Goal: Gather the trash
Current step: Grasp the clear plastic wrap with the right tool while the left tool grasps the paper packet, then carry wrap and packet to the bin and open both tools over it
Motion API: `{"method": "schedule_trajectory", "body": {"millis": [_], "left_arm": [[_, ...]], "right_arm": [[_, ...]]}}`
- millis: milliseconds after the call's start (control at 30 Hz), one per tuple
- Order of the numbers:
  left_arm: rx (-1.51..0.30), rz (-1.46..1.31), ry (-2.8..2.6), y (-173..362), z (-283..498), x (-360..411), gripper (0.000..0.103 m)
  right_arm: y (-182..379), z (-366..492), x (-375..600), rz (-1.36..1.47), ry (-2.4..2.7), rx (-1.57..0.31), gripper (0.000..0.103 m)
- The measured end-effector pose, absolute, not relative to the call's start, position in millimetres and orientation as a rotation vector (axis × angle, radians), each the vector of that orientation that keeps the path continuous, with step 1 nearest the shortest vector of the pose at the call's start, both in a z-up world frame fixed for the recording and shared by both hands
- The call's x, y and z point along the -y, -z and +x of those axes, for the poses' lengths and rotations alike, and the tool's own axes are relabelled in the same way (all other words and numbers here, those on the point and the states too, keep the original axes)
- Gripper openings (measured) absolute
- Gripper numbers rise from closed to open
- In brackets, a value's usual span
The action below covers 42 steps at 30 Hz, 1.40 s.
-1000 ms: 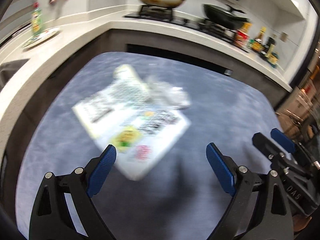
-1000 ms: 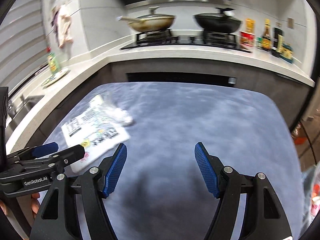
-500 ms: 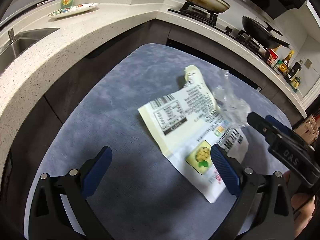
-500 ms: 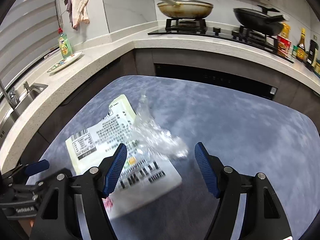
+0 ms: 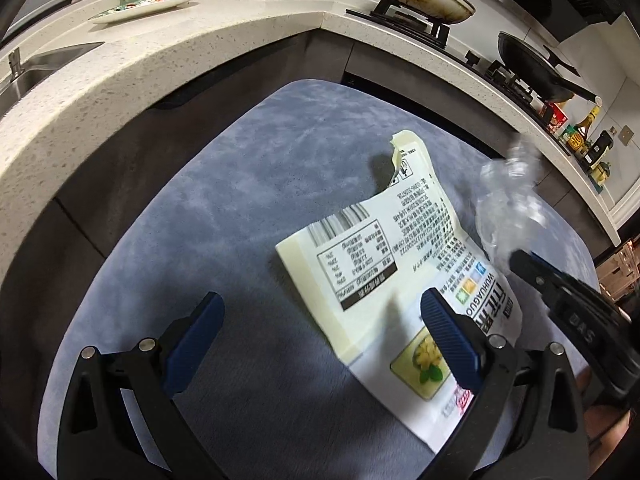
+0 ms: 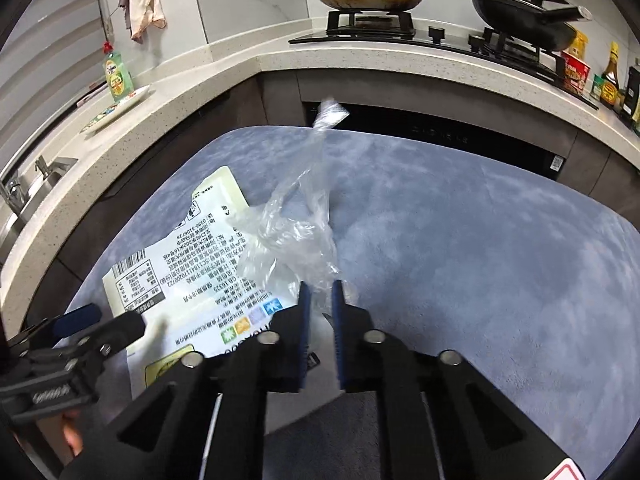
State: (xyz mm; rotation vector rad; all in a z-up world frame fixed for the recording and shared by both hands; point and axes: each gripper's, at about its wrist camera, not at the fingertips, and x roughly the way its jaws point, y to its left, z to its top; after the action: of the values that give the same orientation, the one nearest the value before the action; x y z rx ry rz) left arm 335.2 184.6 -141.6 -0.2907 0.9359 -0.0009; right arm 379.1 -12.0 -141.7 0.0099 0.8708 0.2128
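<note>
Right wrist view showed the right gripper nearly closed, its blue pads pinching the bottom of the clear plastic wrapper, which stood up from the grey mat over the right edge of the printed food bag. Half a second before, those jaws had stood wide apart with the wrapper lying loose between them, so the first piece of trash looked secured and probably ready to lift. The left gripper was wide open and empty, low over the mat, its right pad over the bag's near corner. A second before, both grippers had hung farther back, open. The bag still lay flat, uncollected.
</note>
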Motion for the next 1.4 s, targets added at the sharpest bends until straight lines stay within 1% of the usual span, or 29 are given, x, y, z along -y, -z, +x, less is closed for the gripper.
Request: {"method": "schedule_trajectory", "body": {"millis": [67, 133, 167, 200, 233, 267, 333, 367, 433, 467, 500, 600, 733, 1033, 1400], "left_arm": [[-0.925, -0.290, 0.002, 142, 338, -182, 0.092], [-0.922, -0.284, 0.009, 141, 340, -179, 0.081], [-0.923, -0.283, 0.018, 141, 341, -177, 0.078], [-0.922, -0.276, 0.021, 141, 341, -175, 0.069], [-0.922, -0.270, 0.031, 140, 341, -172, 0.062], [-0.922, -0.266, 0.041, 139, 341, -170, 0.059], [-0.919, -0.255, 0.060, 137, 340, -164, 0.044], [-0.919, -0.249, 0.069, 136, 339, -161, 0.041], [-0.918, -0.235, 0.087, 132, 338, -154, 0.028], [-0.916, -0.228, 0.097, 130, 336, -150, 0.025], [-0.912, -0.223, 0.102, 128, 335, -147, 0.019], [-0.888, -0.208, 0.132, 116, 325, -134, 0.013], [-0.864, -0.198, 0.184, 99, 308, -117, 0.008], [-0.786, -0.159, 0.296, 52, 257, -73, 0.001], [-0.686, -0.071, 0.440, -8, 194, -24, 0.000]], "right_arm": [[138, 371, 19, 0.019, -0.209, -0.858, 0.005], [135, 365, 26, 0.035, -0.207, -0.851, 0.005], [132, 360, 32, 0.045, -0.204, -0.845, 0.005], [130, 355, 37, 0.054, -0.199, -0.839, 0.005], [129, 352, 41, 0.062, -0.198, -0.837, 0.005], [127, 346, 47, 0.072, -0.195, -0.834, 0.005], [124, 337, 55, 0.081, -0.188, -0.828, 0.004], [122, 330, 61, 0.090, -0.183, -0.825, 0.004], [120, 322, 69, 0.099, -0.176, -0.822, 0.004], [118, 315, 76, 0.109, -0.168, -0.820, 0.005], [117, 310, 80, 0.114, -0.162, -0.817, 0.004], [114, 293, 95, 0.129, -0.135, -0.806, 0.004], [107, 269, 117, 0.158, -0.103, -0.791, 0.004], [88, 212, 168, 0.215, -0.033, -0.746, 0.004], [58, 138, 231, 0.269, 0.065, -0.671, 0.004]]}}
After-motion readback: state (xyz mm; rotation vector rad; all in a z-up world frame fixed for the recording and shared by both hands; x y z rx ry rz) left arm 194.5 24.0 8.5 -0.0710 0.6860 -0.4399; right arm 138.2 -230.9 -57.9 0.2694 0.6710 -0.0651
